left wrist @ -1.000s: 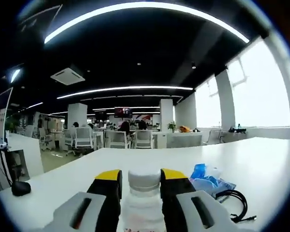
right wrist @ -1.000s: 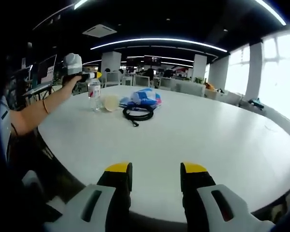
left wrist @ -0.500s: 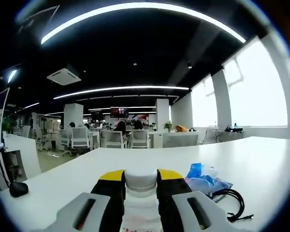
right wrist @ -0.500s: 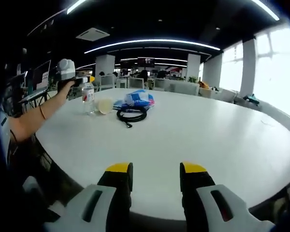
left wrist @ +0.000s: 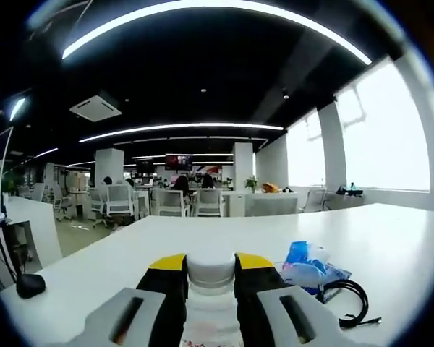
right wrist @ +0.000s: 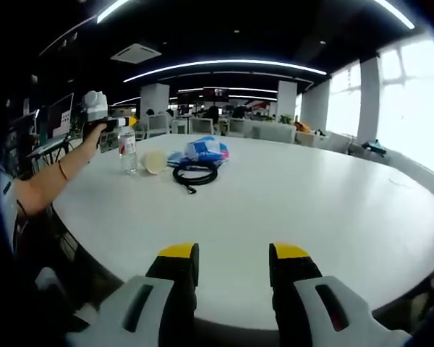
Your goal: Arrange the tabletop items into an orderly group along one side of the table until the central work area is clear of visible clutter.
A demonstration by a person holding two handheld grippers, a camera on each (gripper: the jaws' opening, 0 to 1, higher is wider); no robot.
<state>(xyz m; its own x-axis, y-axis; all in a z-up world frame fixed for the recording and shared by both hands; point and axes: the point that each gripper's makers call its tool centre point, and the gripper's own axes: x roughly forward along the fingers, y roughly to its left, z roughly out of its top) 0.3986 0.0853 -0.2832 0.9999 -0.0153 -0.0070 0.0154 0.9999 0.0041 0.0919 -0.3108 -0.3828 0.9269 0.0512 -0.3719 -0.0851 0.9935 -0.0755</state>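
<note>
Gripping a clear water bottle (left wrist: 211,303) just under its white cap, the left gripper (left wrist: 210,269) has both yellow-tipped jaws pressed against the bottle's sides. Past it on the white table (left wrist: 390,238) lie a blue-and-white packet (left wrist: 307,266) and, touching it, a coiled black cable (left wrist: 349,298); a black mouse (left wrist: 30,285) sits off to the left near the table's edge. In the right gripper view, the right gripper (right wrist: 231,262) hangs over the near table edge with its jaws parted and nothing between them. Far across the table, the bottle stands beside a pale round lid or cup (right wrist: 154,161), with cable and packet close by.
</note>
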